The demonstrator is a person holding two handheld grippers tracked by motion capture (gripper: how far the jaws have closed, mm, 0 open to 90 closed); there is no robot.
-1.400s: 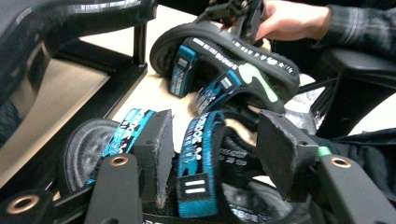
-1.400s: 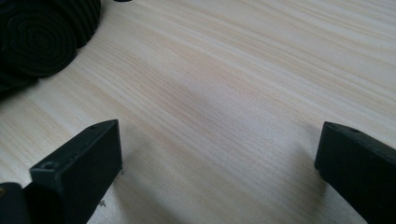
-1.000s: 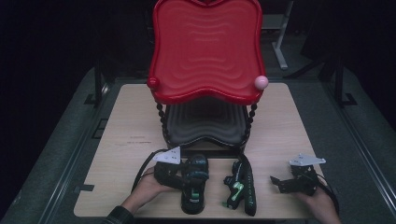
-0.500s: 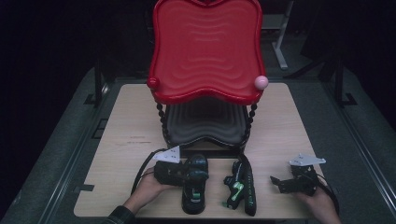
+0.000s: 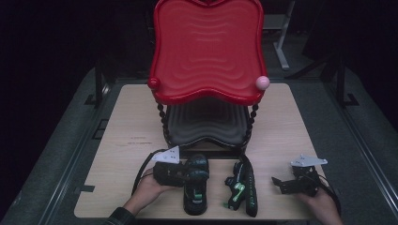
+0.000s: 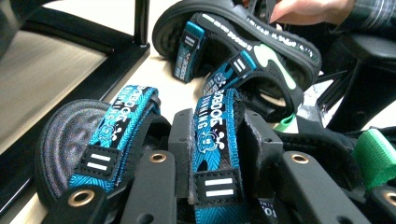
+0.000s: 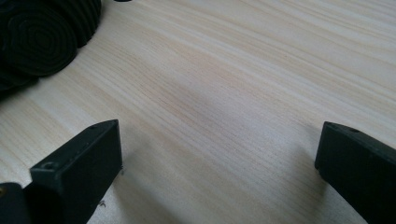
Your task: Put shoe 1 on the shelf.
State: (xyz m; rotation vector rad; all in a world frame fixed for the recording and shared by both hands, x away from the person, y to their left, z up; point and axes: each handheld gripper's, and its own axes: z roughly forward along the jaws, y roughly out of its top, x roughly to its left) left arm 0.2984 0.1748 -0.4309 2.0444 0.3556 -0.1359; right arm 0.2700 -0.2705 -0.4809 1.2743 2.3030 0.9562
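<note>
Red two-tier rack (image 5: 209, 51) stands at the far side of the worktop (image 5: 291, 126), well beyond both tongs; lower dark tier beneath the red one.

Two black sandals with blue straps lie on the near part of the worktop, between the two tongs. One sandal (image 5: 195, 185) sits flat on its sole, right at the left tongs (image 5: 185, 174). In the left gripper view the black jaws reach in around its middle blue strap (image 6: 215, 140), one jaw on each side, apparently clamped on it. The other sandal (image 5: 243, 186) lies tipped on its edge, just beyond the first, between it and the right tongs (image 5: 279, 183).

Right tongs rest low over bare wood, jaws wide apart, nothing between them; a dark ribbed sole edge (image 7: 42, 37) lies off ahead of them.

Judgement: the step in hand is a grasp on the flat sandal, probably for moving to the rack. Next move calls for a lift clear of the worktop with the strap held firm; a soft strap may slip or sag.
</note>
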